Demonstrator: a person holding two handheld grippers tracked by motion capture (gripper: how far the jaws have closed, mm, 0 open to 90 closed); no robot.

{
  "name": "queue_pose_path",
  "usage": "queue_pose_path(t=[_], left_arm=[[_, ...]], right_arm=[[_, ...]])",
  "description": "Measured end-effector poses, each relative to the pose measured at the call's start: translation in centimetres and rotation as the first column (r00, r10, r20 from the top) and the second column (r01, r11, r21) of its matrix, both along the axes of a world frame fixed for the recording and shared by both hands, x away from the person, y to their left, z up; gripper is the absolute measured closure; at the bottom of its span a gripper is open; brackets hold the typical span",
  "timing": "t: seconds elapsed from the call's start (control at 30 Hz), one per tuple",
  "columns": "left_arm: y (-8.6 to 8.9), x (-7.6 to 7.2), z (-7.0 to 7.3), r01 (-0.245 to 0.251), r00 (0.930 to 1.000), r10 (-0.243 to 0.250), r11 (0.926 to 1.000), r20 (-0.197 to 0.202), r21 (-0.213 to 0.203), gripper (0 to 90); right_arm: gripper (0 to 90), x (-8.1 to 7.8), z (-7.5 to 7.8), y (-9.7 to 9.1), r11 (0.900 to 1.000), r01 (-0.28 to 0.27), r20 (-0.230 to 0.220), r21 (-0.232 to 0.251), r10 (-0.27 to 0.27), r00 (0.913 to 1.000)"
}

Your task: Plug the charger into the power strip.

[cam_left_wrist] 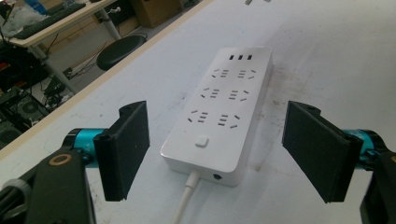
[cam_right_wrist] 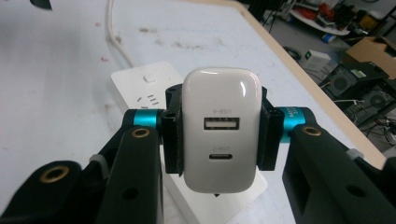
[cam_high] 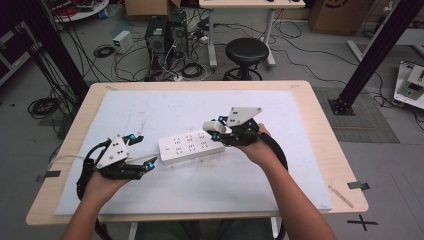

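Right gripper (cam_right_wrist: 219,140): jaws closed on the flat sides of a glossy white plastic wall charger (cam_right_wrist: 221,135), its USB-A and USB-C ports facing the gripper camera. In the high view the charger (cam_high: 216,125) is held above the far end of a long white six-socket power strip (cam_high: 191,145), which lies flat on the pale sheet covering the wooden table (cam_high: 320,150). Left gripper (cam_left_wrist: 217,154): jaws spread wide, gripping nothing; the switch end of the strip (cam_left_wrist: 224,121) (where its white cable (cam_left_wrist: 184,200) leaves) lies just ahead of the pads (cam_left_wrist: 133,144), untouched.
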State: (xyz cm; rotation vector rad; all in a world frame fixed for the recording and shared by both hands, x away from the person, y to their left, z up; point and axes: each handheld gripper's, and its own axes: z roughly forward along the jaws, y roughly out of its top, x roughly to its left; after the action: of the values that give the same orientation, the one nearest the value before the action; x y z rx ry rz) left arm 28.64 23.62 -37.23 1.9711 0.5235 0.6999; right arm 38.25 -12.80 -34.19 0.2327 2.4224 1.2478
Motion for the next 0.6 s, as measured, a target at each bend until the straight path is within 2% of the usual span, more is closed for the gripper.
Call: queue_pose_path(t=[0.13,0.17,0.27,0.37,0.47,0.5,0.53,0.57,0.6], left_arm=[[0.3,-0.3,0.0,-0.002,1.0,0.002,1.0,-0.001,0.009,23.3],[0.4,-0.3,0.0,-0.004,1.0,0.004,0.9999,-0.004,0.01,23.2],[0.5,-0.4,-0.1,-0.005,1.0,0.005,0.9999,-0.006,0.015,23.2],[0.6,-0.5,-0.1,-0.006,1.0,0.006,0.9998,-0.007,0.018,23.2],[0.6,-0.6,-0.1,-0.003,1.0,0.003,0.9997,-0.007,0.024,23.3],[0.6,-0.6,-0.1,-0.003,1.0,0.003,0.9997,-0.007,0.024,23.2],[0.5,-0.7,-0.2,-0.001,1.0,0.001,0.9996,-0.008,0.026,23.2],[0.6,-0.7,-0.2,0.0,1.0,0.0,0.9996,-0.008,0.028,23.3],[0.6,-0.7,-0.3,-0.002,0.9999,0.002,0.9997,-0.012,0.024,23.3]], right_arm=[[63.1,0.8,0.6,0.8,0.9972,-0.038,-0.001,-0.065,0.038,0.9993],[63.1,1.3,0.9,1.3,0.9926,-0.06,-0.026,-0.106,0.057,0.998],[63.1,2.1,1.0,2.1,0.9791,-0.095,-0.053,-0.179,0.087,0.9948],[63.1,2.7,1.0,3.0,0.9593,-0.133,-0.093,-0.249,0.113,0.9892],[63.1,3.2,1.1,3.9,0.9298,-0.166,-0.129,-0.328,0.13,0.9831],[63.1,3.2,1.1,3.9,0.9298,-0.166,-0.129,-0.328,0.13,0.9831],[63.1,3.3,1.2,4.2,0.9219,-0.181,-0.14,-0.343,0.14,0.9802],[63.1,3.7,1.4,4.7,0.9031,-0.198,-0.155,-0.381,0.148,0.9767],[63.1,3.8,1.4,4.9,0.8964,-0.205,-0.159,-0.393,0.153,0.9753]])
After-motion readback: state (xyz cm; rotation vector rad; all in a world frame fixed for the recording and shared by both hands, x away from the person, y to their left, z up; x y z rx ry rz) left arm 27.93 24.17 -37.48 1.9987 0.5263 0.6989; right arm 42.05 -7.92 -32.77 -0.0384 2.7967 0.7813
